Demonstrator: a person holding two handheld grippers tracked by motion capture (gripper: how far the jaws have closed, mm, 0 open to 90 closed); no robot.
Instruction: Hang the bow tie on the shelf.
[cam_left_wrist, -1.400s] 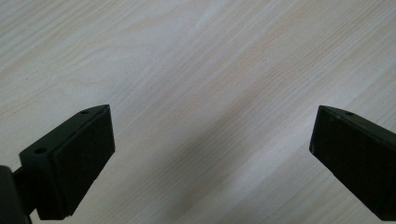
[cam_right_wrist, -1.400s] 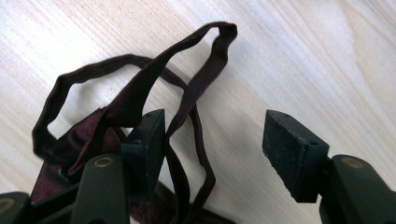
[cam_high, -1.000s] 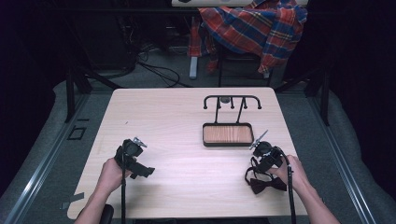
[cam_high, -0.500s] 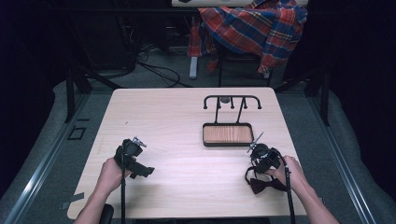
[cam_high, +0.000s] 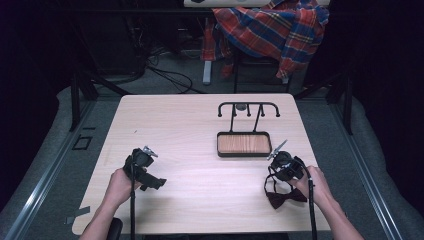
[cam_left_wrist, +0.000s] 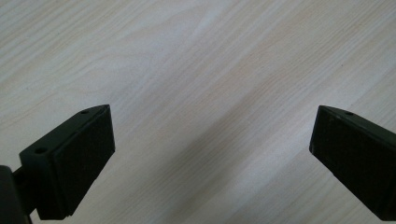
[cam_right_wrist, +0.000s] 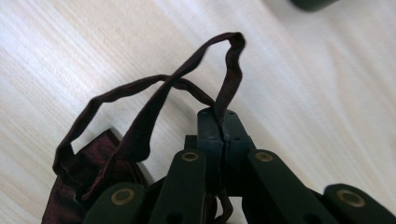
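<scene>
Already the right gripper (cam_right_wrist: 223, 122) was seen with its jaws pressed together on the thin strap of a dark maroon bow tie (cam_right_wrist: 88, 172), the band being pinched between the tips and looped loosely above them. The left gripper (cam_left_wrist: 210, 154) was held with its jaws spread wide over bare wood, nothing between them. The bow tie (cam_high: 283, 196) was found near the front right edge of the table (cam_high: 200, 125), just below the right gripper (cam_high: 281, 161). It was judged light, soft and limp; the strap was thought likely to slide or droop, so the knot or a strap end would be the surer hold. Farther off, a small wooden tray (cam_high: 244, 144) with a black wire rack (cam_high: 248, 108) was noted.
</scene>
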